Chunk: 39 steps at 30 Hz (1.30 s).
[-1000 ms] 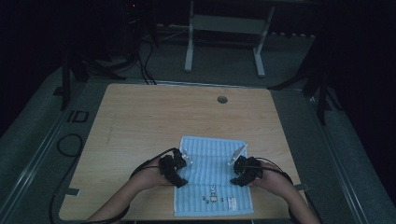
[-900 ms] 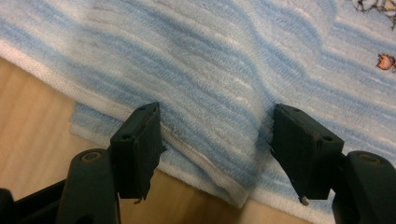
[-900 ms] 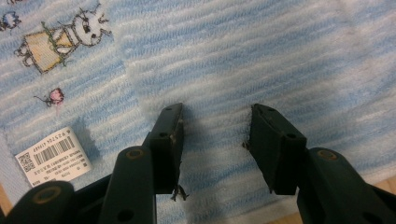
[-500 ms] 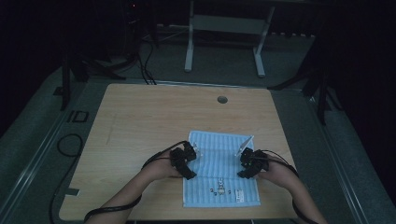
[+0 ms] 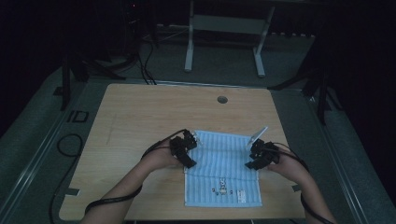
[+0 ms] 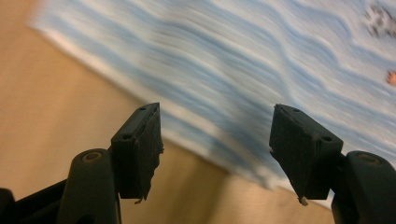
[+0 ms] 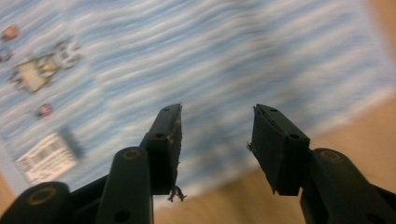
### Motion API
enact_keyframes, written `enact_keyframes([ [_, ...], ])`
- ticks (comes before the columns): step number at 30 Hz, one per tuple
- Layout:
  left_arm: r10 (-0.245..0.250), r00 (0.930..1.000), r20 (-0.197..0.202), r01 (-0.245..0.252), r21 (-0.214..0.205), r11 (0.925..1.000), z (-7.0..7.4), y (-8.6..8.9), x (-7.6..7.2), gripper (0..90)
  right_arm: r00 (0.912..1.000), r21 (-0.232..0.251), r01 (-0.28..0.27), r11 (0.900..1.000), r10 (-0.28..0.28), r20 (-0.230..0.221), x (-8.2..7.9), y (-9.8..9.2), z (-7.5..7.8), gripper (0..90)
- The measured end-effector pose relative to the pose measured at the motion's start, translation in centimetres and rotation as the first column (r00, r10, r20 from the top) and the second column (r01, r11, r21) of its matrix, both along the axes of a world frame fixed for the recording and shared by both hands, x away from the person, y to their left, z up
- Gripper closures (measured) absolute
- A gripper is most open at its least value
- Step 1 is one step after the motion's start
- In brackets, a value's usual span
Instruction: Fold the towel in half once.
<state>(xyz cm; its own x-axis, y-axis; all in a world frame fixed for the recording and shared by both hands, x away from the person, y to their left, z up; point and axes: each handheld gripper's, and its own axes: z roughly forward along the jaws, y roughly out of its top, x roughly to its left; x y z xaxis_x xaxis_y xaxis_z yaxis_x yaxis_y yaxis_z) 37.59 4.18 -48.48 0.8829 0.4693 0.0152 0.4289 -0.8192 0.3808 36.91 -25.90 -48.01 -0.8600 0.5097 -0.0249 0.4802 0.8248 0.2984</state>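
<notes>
Wooden table: both tools, left and right, hover gaping over striped cloth

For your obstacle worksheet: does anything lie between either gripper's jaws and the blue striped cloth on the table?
Nothing visible does. The left gripper and right gripper hang open just above the cloth, with only bare air between jaws and fabric.

I see both forearms reaching in from below, left gripper and right gripper level with each other (jaws parted, nothing between them).
</notes>
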Motion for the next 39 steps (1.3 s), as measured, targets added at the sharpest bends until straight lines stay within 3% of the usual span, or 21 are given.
enact_keyframes([
  [3, 0.028, 0.9996, 0.002, -0.028, -0.009, 0.9996, 0.7, 0.3, 1.3, 34.2, 0.9995, -0.009, 0.021, 0.9997, -0.021, 0.022, 1.0, -0.3, 0.9, 53.6],
  [4, 0.059, 0.9982, 0.009, -0.059, -0.015, 0.9982, 1.0, 0.3, 2.4, 34.2, 0.9991, -0.010, 0.031, 0.9995, -0.031, 0.029, 1.6, -0.5, 1.2, 53.6],
  [8, 0.124, 0.9920, 0.024, -0.124, -0.020, 0.9921, 0.7, -0.1, 4.9, 34.2, 0.9926, 0.006, 0.110, 0.9940, -0.110, 0.053, 4.4, -1.0, 1.9, 54.5],
  [13, 0.141, 0.9898, 0.020, -0.142, 0.020, 0.9897, -0.8, -1.4, 7.1, 34.2, 0.9800, -0.017, 0.196, 0.9805, -0.195, 0.040, 7.5, -1.1, 0.6, 55.9],
  [18, 0.137, 0.9905, 0.011, -0.138, 0.032, 0.9900, -1.8, -2.5, 8.6, 34.3, 0.9731, -0.055, 0.230, 0.9715, -0.230, 0.018, 9.3, -0.8, -1.0, 55.5],
  [22, 0.169, 0.9856, 0.000, -0.169, 0.018, 0.9855, -2.3, -2.5, 9.6, 34.3, 0.9653, -0.089, 0.260, 0.9614, -0.261, 0.003, 10.2, -0.9, -2.1, 55.4],
  [26, 0.181, 0.9834, -0.012, -0.181, 0.031, 0.9830, -3.0, -2.4, 10.1, 35.5, 0.9588, -0.104, 0.282, 0.9539, -0.284, -0.010, 10.6, -1.2, -2.9, 55.4],
  [30, 0.186, 0.9824, -0.017, -0.185, 0.041, 0.9818, -3.4, -2.3, 10.3, 39.0, 0.9609, -0.134, 0.271, 0.9533, -0.276, -0.022, 10.6, -1.2, -3.5, 55.4],
  [33, 0.187, 0.9820, -0.026, -0.186, 0.037, 0.9818, -3.9, -2.2, 10.3, 44.1, 0.9570, -0.108, 0.278, 0.9545, -0.285, -0.055, 10.8, -1.5, -3.6, 59.5],
  [34, 0.186, 0.9821, -0.033, -0.185, 0.017, 0.9826, -4.0, -2.2, 10.3, 45.0, 0.9586, -0.106, 0.272, 0.9564, -0.279, -0.057, 10.8, -1.5, -3.6, 61.0],
  [36, 0.179, 0.9832, -0.037, -0.178, 0.011, 0.9839, -4.0, -2.2, 10.3, 48.4, 0.9575, -0.093, 0.270, 0.9583, -0.277, -0.078, 10.7, -1.5, -3.6, 67.4],
  [39, 0.167, 0.9850, -0.041, -0.167, 0.010, 0.9859, -3.9, -2.4, 10.1, 54.7, 0.9630, -0.101, 0.248, 0.9635, -0.256, -0.082, 10.6, -1.2, -3.6, 77.1],
])
